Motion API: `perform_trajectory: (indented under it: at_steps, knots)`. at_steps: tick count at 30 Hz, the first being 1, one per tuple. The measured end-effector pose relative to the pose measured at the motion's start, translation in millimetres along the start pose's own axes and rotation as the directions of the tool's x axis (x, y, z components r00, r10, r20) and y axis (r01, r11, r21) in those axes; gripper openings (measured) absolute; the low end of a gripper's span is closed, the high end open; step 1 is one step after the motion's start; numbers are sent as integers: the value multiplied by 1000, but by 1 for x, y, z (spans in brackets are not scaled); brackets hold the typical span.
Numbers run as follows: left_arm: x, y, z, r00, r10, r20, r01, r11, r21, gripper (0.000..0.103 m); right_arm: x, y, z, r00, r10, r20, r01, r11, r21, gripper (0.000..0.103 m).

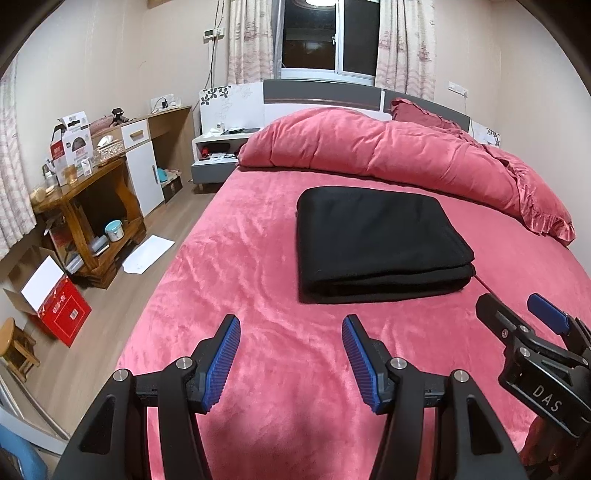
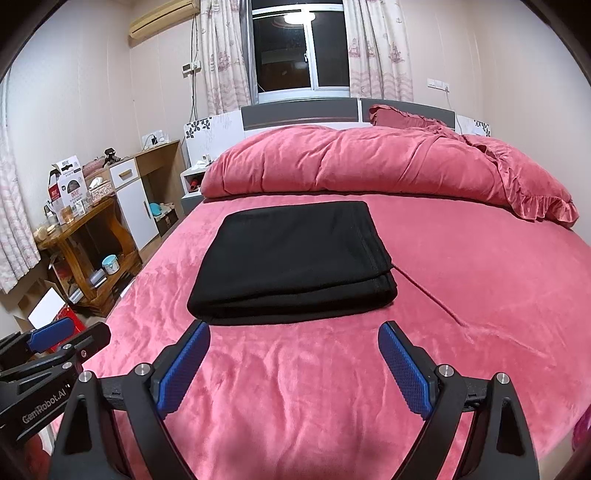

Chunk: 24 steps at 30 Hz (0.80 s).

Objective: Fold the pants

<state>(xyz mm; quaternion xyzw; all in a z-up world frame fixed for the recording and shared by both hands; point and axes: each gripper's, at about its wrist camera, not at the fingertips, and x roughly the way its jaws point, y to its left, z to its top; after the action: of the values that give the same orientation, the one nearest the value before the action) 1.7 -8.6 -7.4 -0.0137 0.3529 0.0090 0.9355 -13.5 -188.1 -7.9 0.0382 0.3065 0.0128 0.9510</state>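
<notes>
I see the pants [image 1: 380, 243] folded into a black stack mid-bed [image 1: 258, 295], bare pink sheet all round. My left gripper [image 1: 291, 354] and right gripper [image 2: 293, 365] gape wide, holding nothing. Casings read "DAS" and "GemRobot.AI". The box [image 1: 59, 310] print is too small to read.

Home bedroom. Bed [image 1: 258, 258] with pink sheet straight ahead of the claw, bunched duvet [image 1: 369, 147] and headboard [image 1: 325, 96] beyond, curtained window [image 1: 328, 33] behind that, cluttered wooden side table [image 1: 85, 206] off left.
</notes>
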Motion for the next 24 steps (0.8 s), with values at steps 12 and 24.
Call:
perform_trajectory:
  at_steps: [12, 24]
  knots:
    - [3, -1, -1, 1000, 2, -11, -2, 1000, 5, 58, 4, 3, -4, 1000, -2, -13, 2, 1000, 5, 93]
    - [7, 1, -2, 1000, 0, -27, 0, 1000, 4, 58, 6, 4, -6, 1000, -4, -28, 4, 1000, 7, 93]
